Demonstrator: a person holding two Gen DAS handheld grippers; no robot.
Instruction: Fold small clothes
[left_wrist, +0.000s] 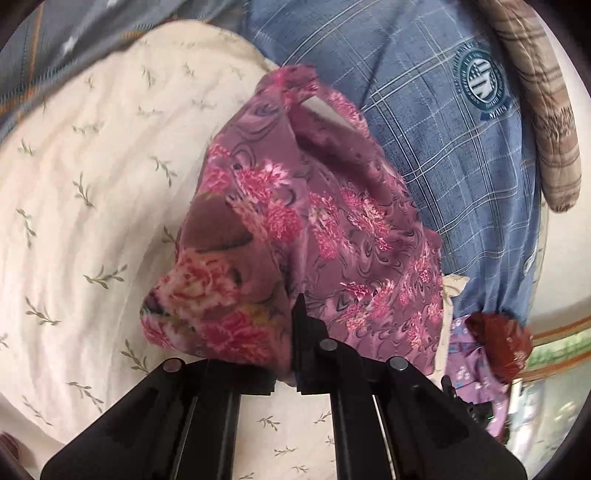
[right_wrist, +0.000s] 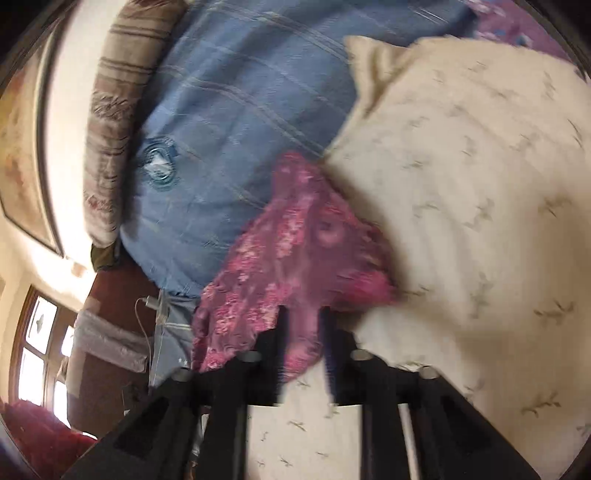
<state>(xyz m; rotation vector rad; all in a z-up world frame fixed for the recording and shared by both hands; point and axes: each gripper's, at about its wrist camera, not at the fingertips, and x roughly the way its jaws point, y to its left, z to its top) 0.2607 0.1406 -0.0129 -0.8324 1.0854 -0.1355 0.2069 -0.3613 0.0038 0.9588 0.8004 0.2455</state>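
A purple-pink floral garment (left_wrist: 295, 206) hangs bunched over a cream leaf-print quilt (left_wrist: 92, 184). My left gripper (left_wrist: 295, 314) is shut on the garment's lower edge; the cloth drapes over and hides its left finger. In the blurred right wrist view the same garment (right_wrist: 295, 251) lies at the quilt's (right_wrist: 480, 184) edge. My right gripper (right_wrist: 303, 314) has its two fingers apart, with a fold of the garment hanging between them and not visibly pinched.
A blue plaid blanket (left_wrist: 443, 147) with a round badge lies behind the garment, and a brown striped pillow (left_wrist: 546, 110) beyond it. A lilac flowered cloth (left_wrist: 469, 369) and a red-brown bundle (left_wrist: 498, 343) sit at the right. A white cable (right_wrist: 147, 314) and a window (right_wrist: 37, 350) lie past the bed's edge.
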